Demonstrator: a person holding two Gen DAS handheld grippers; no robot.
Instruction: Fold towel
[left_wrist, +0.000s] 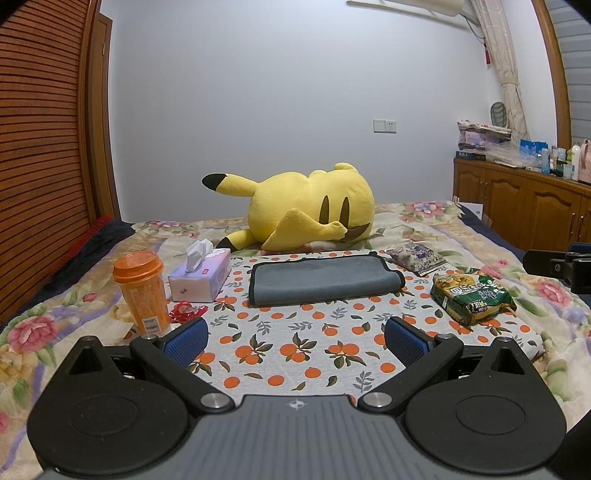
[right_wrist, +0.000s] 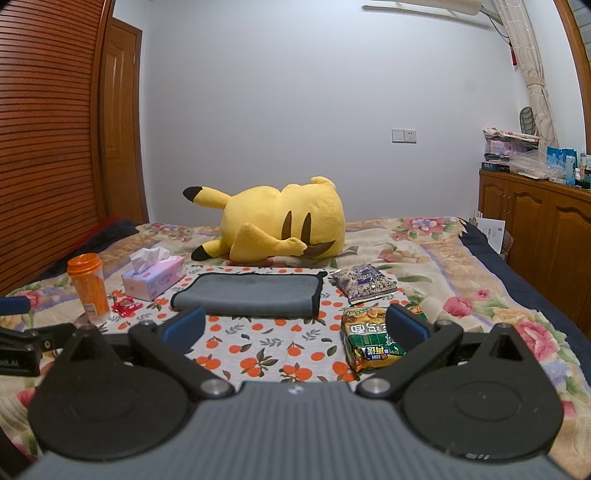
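A grey towel (left_wrist: 321, 280) with a black edge lies folded flat on an orange-print cloth (left_wrist: 295, 350) spread on the bed. It also shows in the right wrist view (right_wrist: 245, 295). My left gripper (left_wrist: 295, 341) is open and empty, held above the cloth, well short of the towel's near edge. My right gripper (right_wrist: 295, 328) is open and empty, also short of the towel, its right finger over a green snack bag (right_wrist: 369, 339). Neither gripper touches the towel.
Left of the towel stand an orange bottle (left_wrist: 142, 291), a tissue box (left_wrist: 199, 277) and a red wrapper (left_wrist: 184, 309). Right of it lie a purple packet (left_wrist: 415, 256) and the green snack bag (left_wrist: 472, 295). A yellow plush toy (left_wrist: 310, 210) lies behind. A wooden cabinet (left_wrist: 524, 206) stands right.
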